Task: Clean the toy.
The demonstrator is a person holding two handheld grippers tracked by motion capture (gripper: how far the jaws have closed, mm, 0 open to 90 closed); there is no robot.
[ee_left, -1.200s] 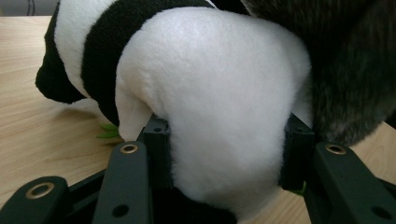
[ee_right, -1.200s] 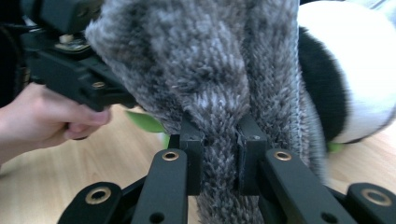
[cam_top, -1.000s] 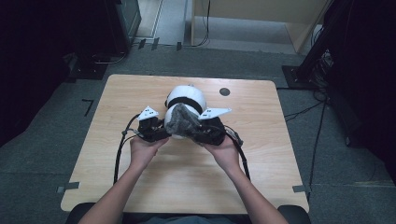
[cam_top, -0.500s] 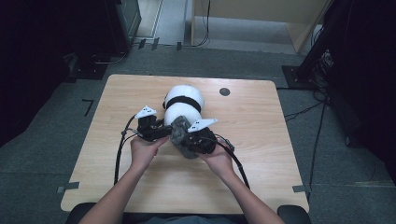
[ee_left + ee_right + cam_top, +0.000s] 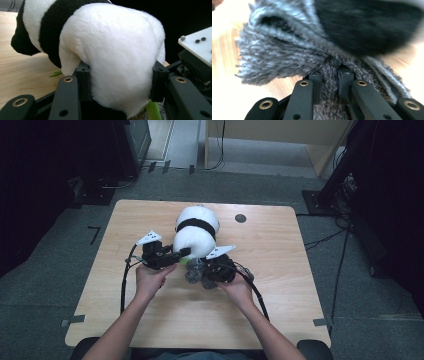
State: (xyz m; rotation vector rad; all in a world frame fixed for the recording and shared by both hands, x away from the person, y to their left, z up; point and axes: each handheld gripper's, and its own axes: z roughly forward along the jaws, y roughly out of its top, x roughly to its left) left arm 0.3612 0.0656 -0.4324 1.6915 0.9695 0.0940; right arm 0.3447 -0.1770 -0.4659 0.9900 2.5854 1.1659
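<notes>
Two soft things were in hand: a stuffed panda (image 5: 196,235) lying on the table (image 5: 280,270) and a grey knitted cloth (image 5: 194,271) just beside the panda's near end. The left gripper (image 5: 120,82) was clamped on the panda's white plush end, its jaws sunk into the fur on both sides. The right gripper (image 5: 329,81) had its jaws pinched nearly together on a bunched fold of the cloth, which spread fuzzy and loose above the pads and lay against a black patch of the panda.

The panda looked light and squashy; it dented under the jaws, so a wide squeeze round a rounded part would hold better than a pinch at the fur, which might slide. The cloth seemed limp and stretchy, with no stiffness, so it would sag and drag wherever it was not held. A gathered fold or its edge was likely the best hold. Neither thing looked breakable, though loose yarn could snag on the jaws.
</notes>
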